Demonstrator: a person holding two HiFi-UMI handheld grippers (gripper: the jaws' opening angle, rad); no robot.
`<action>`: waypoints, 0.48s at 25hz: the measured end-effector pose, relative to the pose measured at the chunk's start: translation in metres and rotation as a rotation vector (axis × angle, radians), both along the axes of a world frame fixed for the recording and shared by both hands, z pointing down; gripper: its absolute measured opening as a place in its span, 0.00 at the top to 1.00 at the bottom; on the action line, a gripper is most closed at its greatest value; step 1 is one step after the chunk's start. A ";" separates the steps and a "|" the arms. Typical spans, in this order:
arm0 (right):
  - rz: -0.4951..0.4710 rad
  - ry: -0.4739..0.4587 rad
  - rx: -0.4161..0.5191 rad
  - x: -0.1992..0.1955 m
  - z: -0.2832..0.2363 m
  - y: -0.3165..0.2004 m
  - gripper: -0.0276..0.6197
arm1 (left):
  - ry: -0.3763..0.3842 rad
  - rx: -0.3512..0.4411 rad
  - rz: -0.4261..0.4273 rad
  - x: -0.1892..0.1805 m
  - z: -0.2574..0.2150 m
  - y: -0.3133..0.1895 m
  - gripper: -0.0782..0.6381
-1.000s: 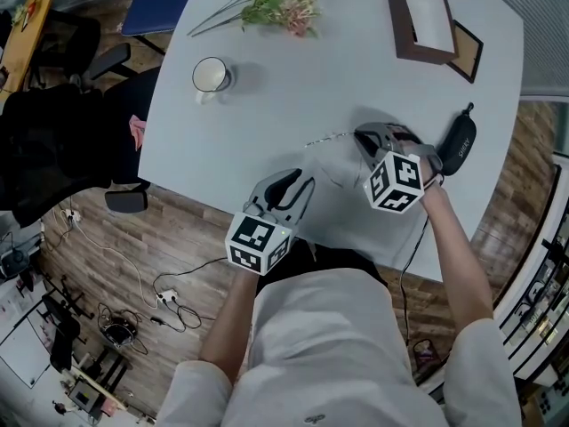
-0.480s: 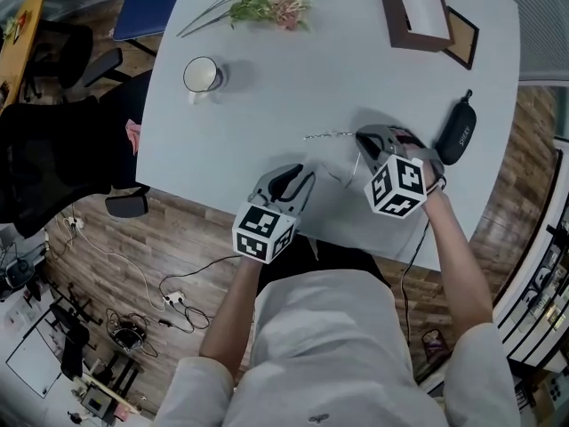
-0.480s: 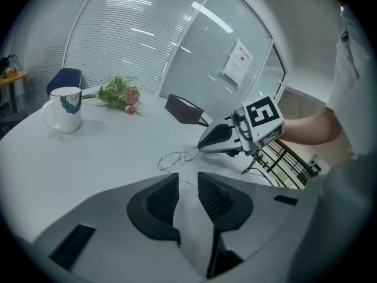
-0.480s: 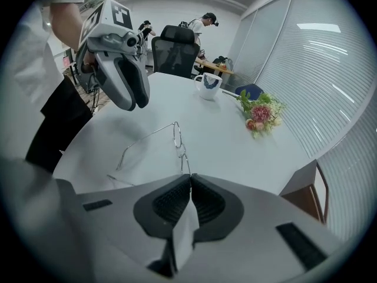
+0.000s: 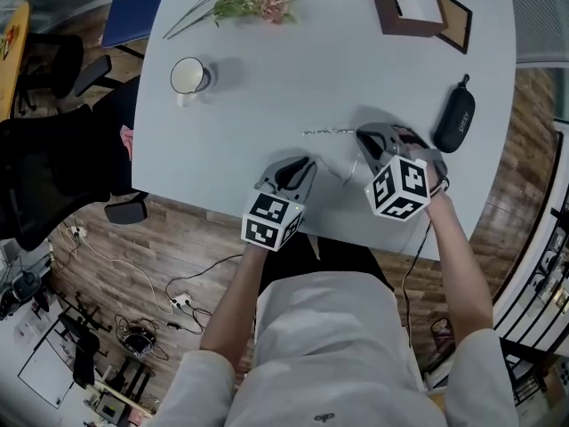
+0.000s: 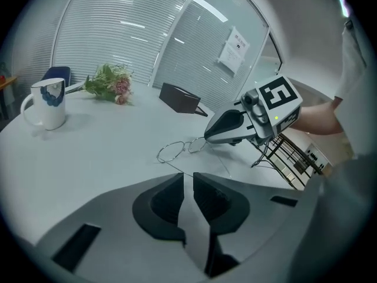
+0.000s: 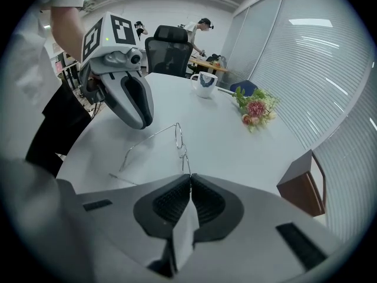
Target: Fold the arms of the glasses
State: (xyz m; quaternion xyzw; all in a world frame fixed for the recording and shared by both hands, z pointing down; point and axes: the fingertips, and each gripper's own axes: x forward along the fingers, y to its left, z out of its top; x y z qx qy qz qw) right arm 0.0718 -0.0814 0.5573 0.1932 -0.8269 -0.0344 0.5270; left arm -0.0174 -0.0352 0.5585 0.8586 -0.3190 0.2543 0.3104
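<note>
We have our right tool [image 7: 188, 175] clamped on the rim of the wire glasses [image 7: 179, 137], arms spread open on the grey surface [image 5: 267, 87] right of centre in the head view, while our left tool [image 6: 188, 174] hovers just beside one arm, jaws slightly apart.

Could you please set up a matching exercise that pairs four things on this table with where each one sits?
Things:
1. white ceramic mug
2. black oval glasses case
3. brown open box with white lining
4. thin wire-rimmed glasses

Places:
A. clamped by the right gripper, arms unfolded
B. near the right edge of the table in the head view
C. near the table's left edge in the head view
D. at the top edge of the head view

Pairs: 1-C, 2-B, 3-D, 4-A
</note>
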 end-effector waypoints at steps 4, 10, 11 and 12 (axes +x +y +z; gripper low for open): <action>0.028 -0.008 -0.008 0.002 0.000 0.004 0.93 | -0.035 -0.017 0.022 0.004 0.010 0.002 0.83; 0.039 -0.013 -0.011 0.000 -0.001 0.012 0.93 | -0.049 -0.020 0.043 0.012 0.014 0.004 0.83; 0.041 -0.013 -0.011 0.001 -0.001 0.013 0.93 | -0.049 -0.019 0.047 0.014 0.014 0.004 0.83; 0.043 -0.013 -0.011 0.002 -0.002 0.014 0.93 | -0.048 -0.018 0.051 0.016 0.014 0.004 0.83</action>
